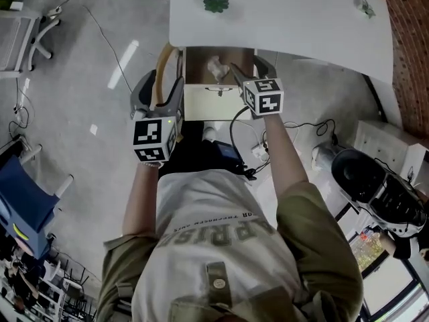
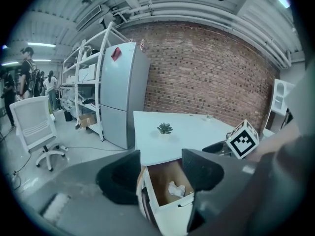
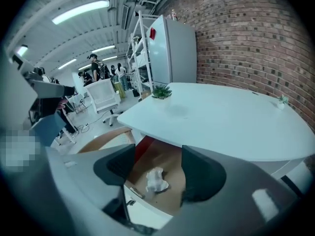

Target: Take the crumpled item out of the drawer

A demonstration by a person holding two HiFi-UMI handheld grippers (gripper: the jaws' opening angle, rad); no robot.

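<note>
open drawer with crumpled paper, both grippers empty

item: drawer (image 1: 201, 103), white front with a small handle, brown inside. it is pulled out from under the near edge of a white worktop (image 1: 288, 25) and stands open toward the person.

contents: one crumpled paper (image 3: 156, 179), white. it lies loose on the drawer floor toward the back, near the middle, touching no wall that can be seen.

left gripper (image 2: 161, 173): jaws wide apart with nothing between them. in the head view it is held just left of the drawer front, outside the drawer. in its own view the drawer's near corner and the paper show beyond the gap.

right gripper (image 3: 152, 168): jaws wide apart with nothing held. in the head view it sits over the right side of the open drawer, with its marker cube just in front of the drawer's right corner. in its own view the paper lies in the gap between the jaws, below them, and neither jaw is closed on it.

on the worktop: a small green plant (image 1: 216, 2) near the far left, and a second small plant (image 1: 365, 7) at the far right.

surroundings: brick wall (image 2: 206, 68), grey fridge (image 2: 118, 95), white shelving (image 2: 86, 77), white office chair (image 2: 37, 127).
</note>
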